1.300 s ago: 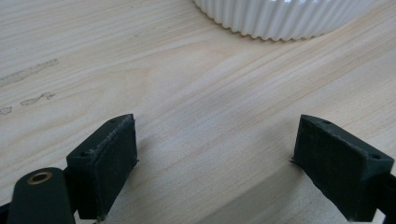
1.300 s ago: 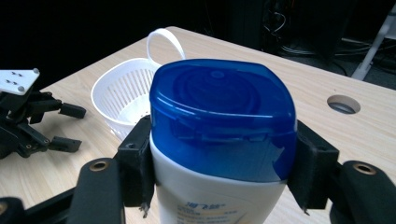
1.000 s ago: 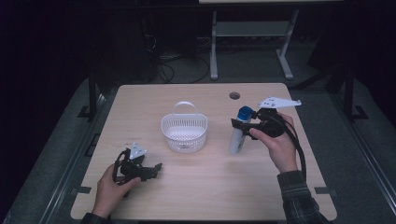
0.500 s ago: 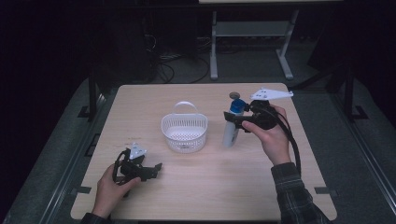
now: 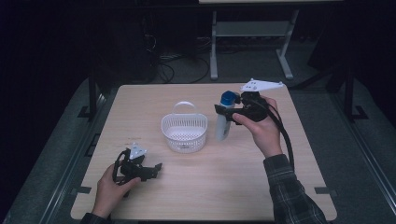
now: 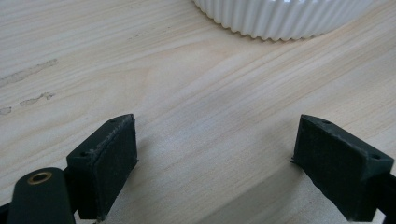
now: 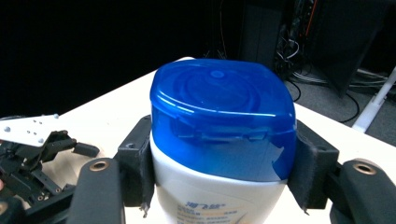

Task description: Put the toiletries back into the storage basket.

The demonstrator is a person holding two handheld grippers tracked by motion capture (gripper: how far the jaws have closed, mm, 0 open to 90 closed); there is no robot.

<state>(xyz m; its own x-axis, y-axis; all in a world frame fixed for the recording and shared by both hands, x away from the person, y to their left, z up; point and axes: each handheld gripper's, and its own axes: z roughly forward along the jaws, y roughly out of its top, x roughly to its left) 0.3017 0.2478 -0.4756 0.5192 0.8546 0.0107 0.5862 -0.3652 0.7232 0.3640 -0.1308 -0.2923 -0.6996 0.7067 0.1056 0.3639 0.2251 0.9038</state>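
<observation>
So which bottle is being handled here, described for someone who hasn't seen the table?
On the wooden table, look just right of the white basket in the middle. The bottle stands upright there, clamped in the right hand-held gripper. Its white body and blue cap set it apart.

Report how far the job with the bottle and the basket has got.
Done: the right gripper is shut on the blue-capped bottle, pads just below the cap, and holds it upright beside the white basket. In hand: carrying it. Left: the basket looks empty, so the bottle probably still has to go in. The left gripper rests open on the table.
</observation>
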